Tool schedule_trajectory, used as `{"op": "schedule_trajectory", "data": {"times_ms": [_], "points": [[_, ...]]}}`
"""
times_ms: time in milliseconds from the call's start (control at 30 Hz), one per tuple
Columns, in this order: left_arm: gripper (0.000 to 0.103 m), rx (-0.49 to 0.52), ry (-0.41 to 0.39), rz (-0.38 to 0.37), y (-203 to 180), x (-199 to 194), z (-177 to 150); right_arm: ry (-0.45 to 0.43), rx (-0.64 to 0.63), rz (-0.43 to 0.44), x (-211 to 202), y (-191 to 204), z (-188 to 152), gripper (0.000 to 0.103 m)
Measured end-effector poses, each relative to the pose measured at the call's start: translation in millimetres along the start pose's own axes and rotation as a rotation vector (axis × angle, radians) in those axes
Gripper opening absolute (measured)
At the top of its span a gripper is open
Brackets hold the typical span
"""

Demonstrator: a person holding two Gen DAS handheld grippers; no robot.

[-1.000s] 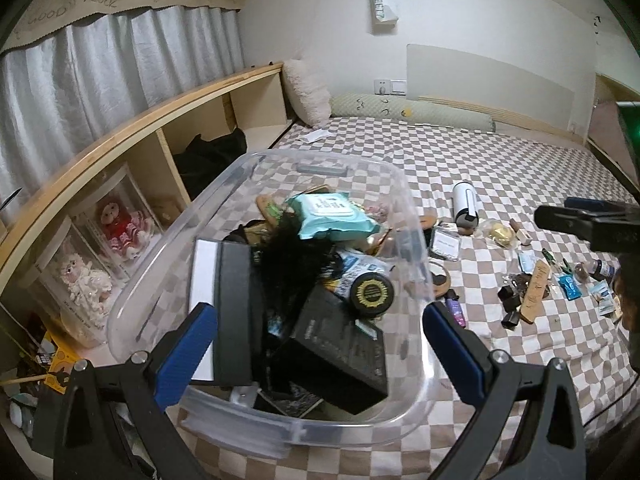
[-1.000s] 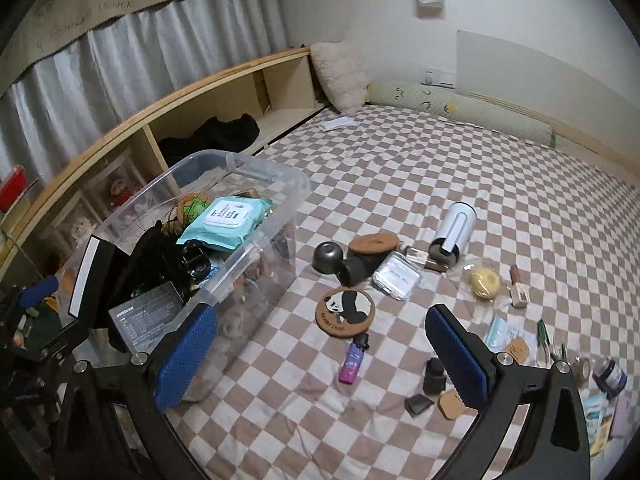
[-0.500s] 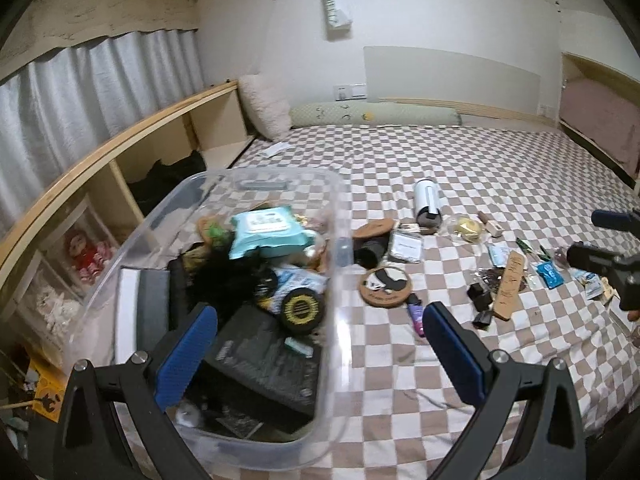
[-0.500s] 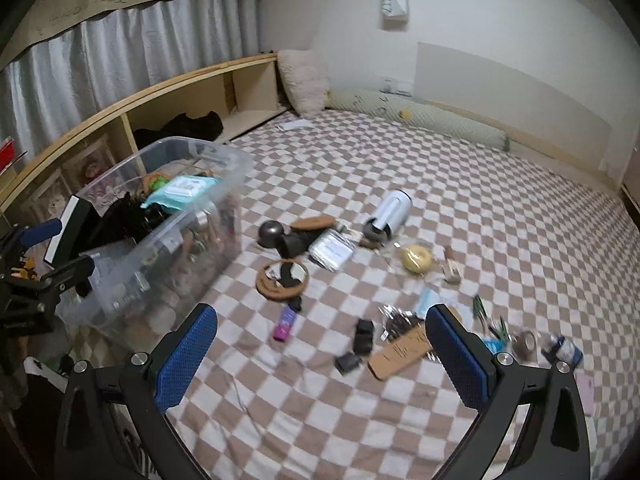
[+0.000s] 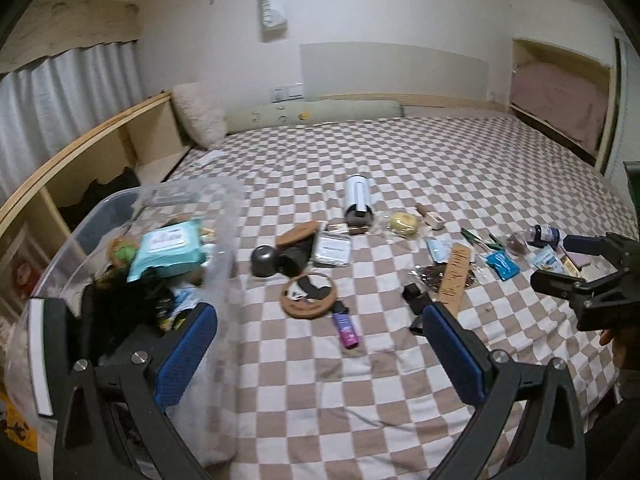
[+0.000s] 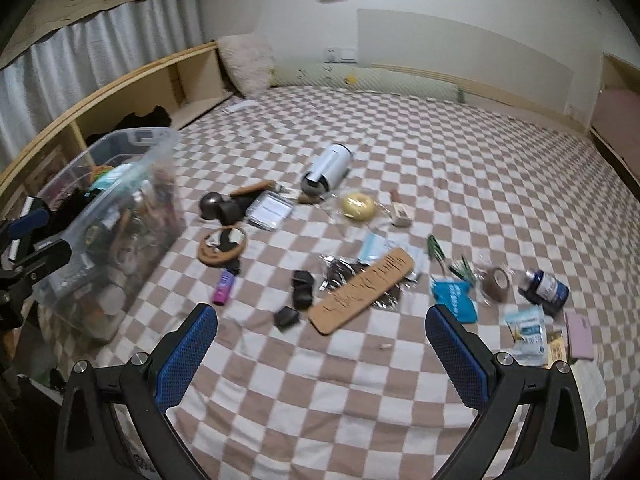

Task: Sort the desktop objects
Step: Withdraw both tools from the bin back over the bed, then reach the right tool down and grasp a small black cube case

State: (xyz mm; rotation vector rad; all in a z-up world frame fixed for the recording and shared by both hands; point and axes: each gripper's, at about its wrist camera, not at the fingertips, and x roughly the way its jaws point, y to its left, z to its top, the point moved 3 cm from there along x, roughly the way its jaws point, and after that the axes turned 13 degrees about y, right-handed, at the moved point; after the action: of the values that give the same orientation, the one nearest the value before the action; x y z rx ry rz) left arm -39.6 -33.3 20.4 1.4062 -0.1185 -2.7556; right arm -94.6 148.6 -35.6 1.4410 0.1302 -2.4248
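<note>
Both views have swung right since a second ago, so the bin (image 5: 120, 248) now sits at the left edge and the scattered items fill the middle of the checked bed (image 5: 400, 152). Left to right, the bin holds a wipes pack (image 5: 168, 250); on the bed lie a coaster (image 6: 222, 246), a purple tube (image 6: 224, 293), a white cylinder (image 6: 328, 172), a cork strip (image 6: 362, 291) and a blue bottle (image 6: 546, 286). The left tool (image 5: 320, 350) and right tool (image 6: 320, 350) both hang over the bed, spread wide and empty.
</note>
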Motion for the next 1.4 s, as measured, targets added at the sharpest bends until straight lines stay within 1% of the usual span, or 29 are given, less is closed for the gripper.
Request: {"op": "schedule_trajectory", "data": {"times_ms": [200,367,433,467,500,533,567,600,633,700,733,800,833,1000,1100,1167,1233,1267,1333,1400], "points": [[0.103,0.009,0.019,-0.031,-22.3,30.0,1.7,0.022,0.068,-0.003,15.1,-25.8,-14.7,0.103],[0.103,0.024,0.021,-0.066,-37.1,50.0,-1.6,0.056,0.074,-0.01,38.4,-39.6,-20.9,0.102],[0.103,0.021,0.016,-0.072,-40.8,55.0,-4.5,0.067,0.066,0.002,49.6,-41.8,-21.1,0.09],[0.103,0.013,0.015,-0.066,-41.8,58.2,-6.3,0.078,0.066,0.014,56.6,-41.7,-19.8,0.082],[0.103,0.005,0.019,-0.062,-42.7,61.9,-8.2,0.091,0.066,0.028,64.0,-41.2,-18.2,0.075],[0.103,-0.002,0.026,-0.065,-43.0,66.1,-9.8,0.104,0.067,0.043,71.3,-40.8,-16.5,0.071],[0.103,-0.009,0.037,-0.072,-42.7,70.2,-11.2,0.116,0.067,0.057,78.6,-40.3,-14.9,0.064],[0.103,-0.017,0.049,-0.08,-42.3,74.3,-12.8,0.13,0.072,0.079,87.2,-38.8,-12.2,0.059],[0.103,-0.025,0.061,-0.088,-41.9,78.3,-14.3,0.144,0.077,0.103,96.2,-37.1,-9.1,0.057],[0.103,-0.029,0.076,-0.091,-41.3,84.1,-17.6,0.161,0.083,0.115,111.3,-33.8,-2.8,0.049],[0.103,-0.028,0.081,-0.091,-41.3,86.6,-19.1,0.168,0.086,0.119,118.7,-32.1,0.4,0.048],[0.103,-0.024,0.089,-0.093,-42.0,91.5,-21.3,0.177,0.094,0.128,133.9,-28.2,10.3,0.04],[0.103,-0.023,0.095,-0.094,-41.7,94.0,-22.5,0.182,0.098,0.132,141.6,-26.3,15.5,0.038],[0.103,-0.021,0.121,-0.093,-38.2,104.7,-28.5,0.195,0.113,0.186,175.5,-10.9,44.3,0.038],[0.103,-0.026,0.131,-0.095,-34.4,108.2,-30.5,0.226,0.088,0.172,197.3,-0.3,51.0,0.038],[0.103,-0.032,0.133,-0.098,-32.0,109.1,-31.5,0.258,0.085,0.179,211.6,6.0,47.1,0.038],[0.103,-0.035,0.132,-0.102,-29.9,109.0,-31.9,0.269,0.069,0.213,213.7,15.3,38.9,0.037],[0.103,-0.037,0.132,-0.105,-29.1,108.9,-32.2,0.29,0.051,0.24,214.3,21.2,33.6,0.037],[0.102,-0.04,0.131,-0.11,-28.2,108.3,-33.3,0.329,-0.009,0.231,215.4,36.3,15.2,0.037],[0.102,-0.041,0.131,-0.115,-27.9,107.0,-35.2,0.313,-0.107,0.183,206.7,50.8,-3.4,0.037]]}}
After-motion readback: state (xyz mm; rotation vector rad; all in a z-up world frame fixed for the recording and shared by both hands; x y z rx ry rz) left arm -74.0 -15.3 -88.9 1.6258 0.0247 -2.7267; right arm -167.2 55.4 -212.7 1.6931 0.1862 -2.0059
